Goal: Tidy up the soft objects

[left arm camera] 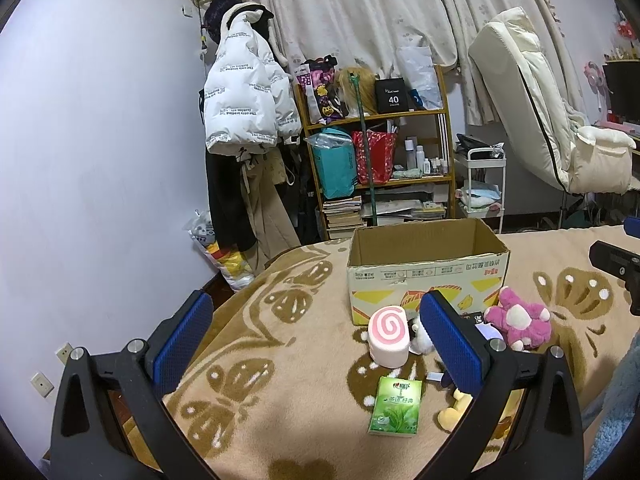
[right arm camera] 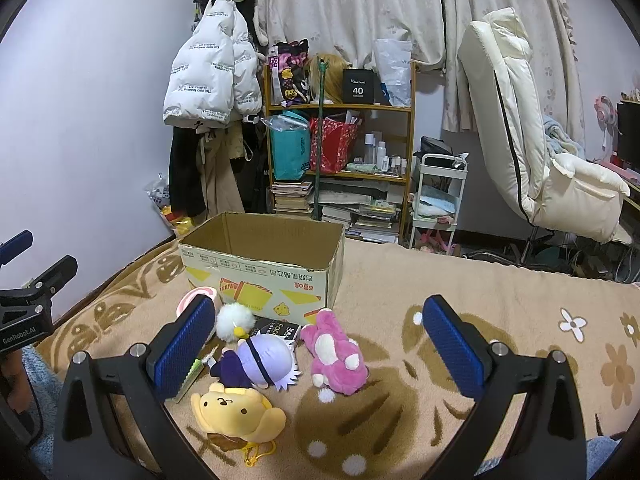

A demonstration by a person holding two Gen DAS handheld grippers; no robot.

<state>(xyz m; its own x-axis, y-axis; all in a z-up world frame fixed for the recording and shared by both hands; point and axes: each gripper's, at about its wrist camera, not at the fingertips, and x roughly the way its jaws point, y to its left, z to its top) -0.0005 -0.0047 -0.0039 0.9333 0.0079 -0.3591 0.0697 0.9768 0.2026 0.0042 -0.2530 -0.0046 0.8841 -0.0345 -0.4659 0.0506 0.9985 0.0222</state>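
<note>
Bedroom clutter lined the far wall, and a patterned blanket (right arm camera: 400,280) covered the bed. On it stood an open cardboard box (right arm camera: 260,276), apparently empty, so sorting had not begun. Just in front lay a pink plush (right arm camera: 336,354), a yellow plush (right arm camera: 236,412), a purple-haired doll (right arm camera: 260,360), a swirl cushion (left arm camera: 390,338) and a tissue pack (left arm camera: 396,406). Both the left gripper (left arm camera: 316,344) and the right gripper (right arm camera: 318,346) hovered with fingers wide, holding nothing.

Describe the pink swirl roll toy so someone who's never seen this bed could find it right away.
Start at the open cardboard box on the tan patterned blanket. Just in front of its left corner lies the pink swirl roll toy, beside a fluffy white plush. Unlike the animal plushes nearby, it is a plain cylinder with a pink-and-white spiral face.
</note>
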